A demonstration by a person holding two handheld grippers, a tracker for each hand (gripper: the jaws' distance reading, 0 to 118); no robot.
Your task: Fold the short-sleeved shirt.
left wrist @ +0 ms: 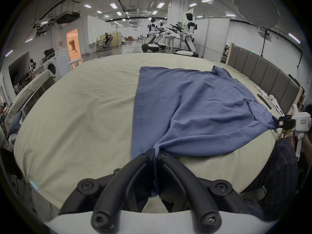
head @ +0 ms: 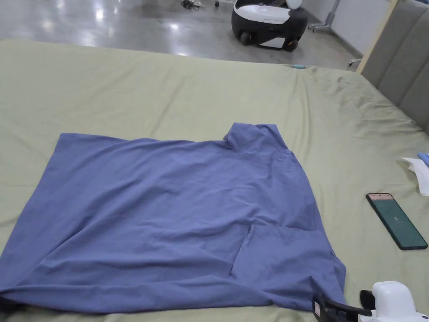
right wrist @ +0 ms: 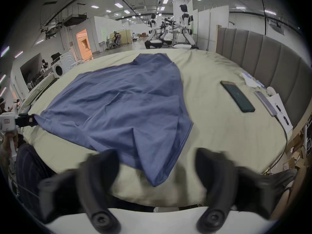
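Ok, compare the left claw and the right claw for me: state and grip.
The left claw is shut, jaws pinching a corner of the blue shirt; the right claw is open, jaws wide apart. The left claw's jaws look sharp; the right claw's are blurred. Both sit at the shirt's near edge.

Blue short-sleeved shirt (head: pixel 176 201), thin plain fabric, spread mostly flat on the olive-green bed sheet (head: pixel 167 92). Lying sideways in the head view: hem to the left, shoulders to the right. Far sleeve (head: pixel 255 136) sticking out toward the far side of the bed; near sleeve (head: pixel 285 260) folded in over the body. Long soft wrinkles across the middle. Near edge running along the bed's near side, bunched at the near left corner (left wrist: pixel 158 146). Near right corner (right wrist: pixel 157 175) draped loose, pointing off the bed edge.
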